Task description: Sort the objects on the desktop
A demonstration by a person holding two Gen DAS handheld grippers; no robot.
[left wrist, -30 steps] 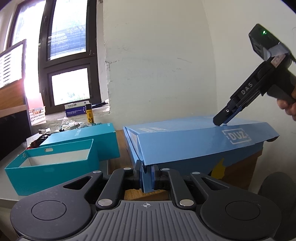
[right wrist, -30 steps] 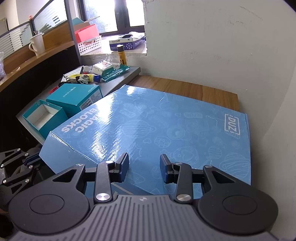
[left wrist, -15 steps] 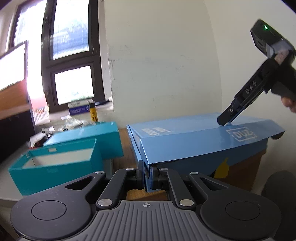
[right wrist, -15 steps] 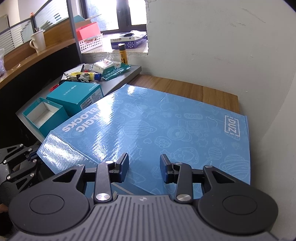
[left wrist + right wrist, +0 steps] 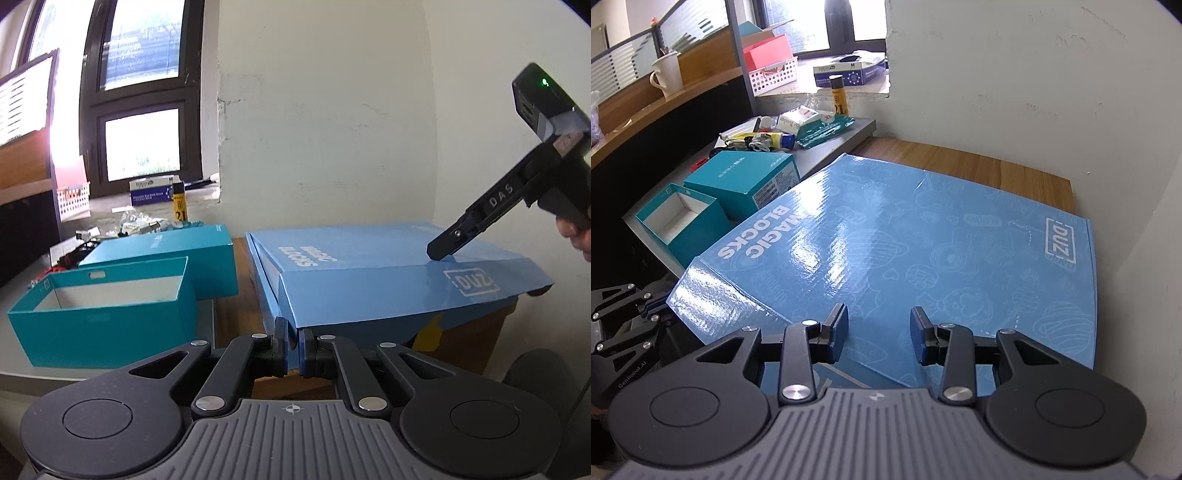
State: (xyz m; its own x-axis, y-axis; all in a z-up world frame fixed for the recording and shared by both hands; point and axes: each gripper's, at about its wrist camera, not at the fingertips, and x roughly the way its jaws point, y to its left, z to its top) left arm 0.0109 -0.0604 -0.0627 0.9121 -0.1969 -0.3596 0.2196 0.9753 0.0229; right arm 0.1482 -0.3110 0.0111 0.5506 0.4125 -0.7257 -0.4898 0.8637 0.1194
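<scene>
A large blue "Magic Blocks" box (image 5: 923, 236) lies on the wooden desk (image 5: 979, 166); its lid (image 5: 388, 266) is down with the front flap sticking out. My left gripper (image 5: 293, 347) is shut on the corner of that front flap. My right gripper (image 5: 879, 332) is open, its fingertips resting on the lid's near edge; it also shows in the left wrist view (image 5: 443, 251), pressing on the lid top.
An open teal box (image 5: 99, 306) and a closed teal box (image 5: 173, 254) stand left of the blue box on a grey table (image 5: 846, 129). Small clutter (image 5: 783, 136) lies behind them. A white wall is close behind and right.
The blue lid's front flap has dropped lower as my left gripper moved down with it. My right gripper stays on the lid top.
</scene>
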